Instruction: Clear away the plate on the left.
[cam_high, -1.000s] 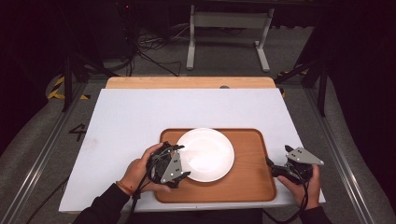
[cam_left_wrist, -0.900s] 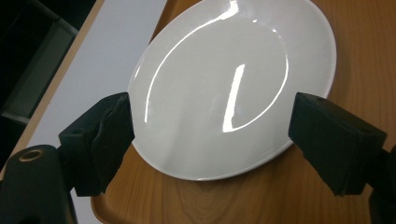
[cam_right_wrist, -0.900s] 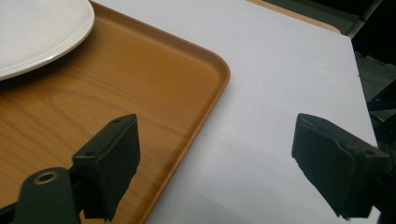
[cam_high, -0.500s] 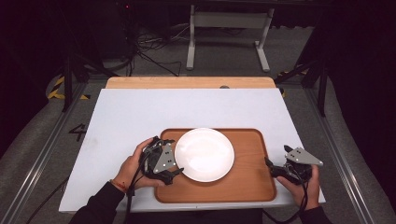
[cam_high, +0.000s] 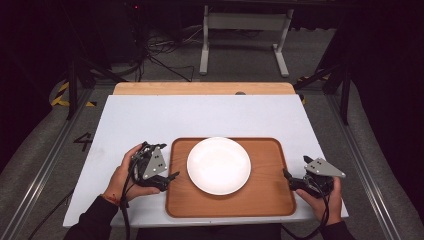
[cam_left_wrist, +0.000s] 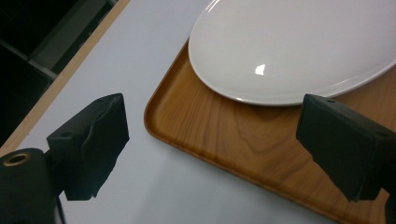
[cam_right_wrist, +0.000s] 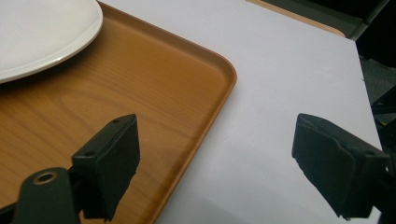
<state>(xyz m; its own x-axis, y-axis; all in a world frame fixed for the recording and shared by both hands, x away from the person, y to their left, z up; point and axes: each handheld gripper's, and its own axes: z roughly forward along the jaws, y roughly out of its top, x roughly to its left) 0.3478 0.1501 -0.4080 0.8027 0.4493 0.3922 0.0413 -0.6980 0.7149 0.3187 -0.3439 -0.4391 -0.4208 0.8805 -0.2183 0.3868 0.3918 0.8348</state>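
A wooden tray (cam_high: 260, 192) sits near the front edge of the white counter (cam_high: 150, 120), a little right of the middle, and a white plate (cam_high: 218, 165) lies flat on it, toward the tray's left half. The left claw (cam_high: 167, 180) hovers right at the tray's left rim; its jaws have just been opening and now stand wide apart with nothing between them (in the left gripper view one jaw is over bare counter, the other over the tray's wood, with the plate's rim just beyond). The right claw (cam_high: 289, 179) is at the tray's right rim near the counter's front right corner, likewise spread wide and holding nothing, straddling the rim without touching the plate.
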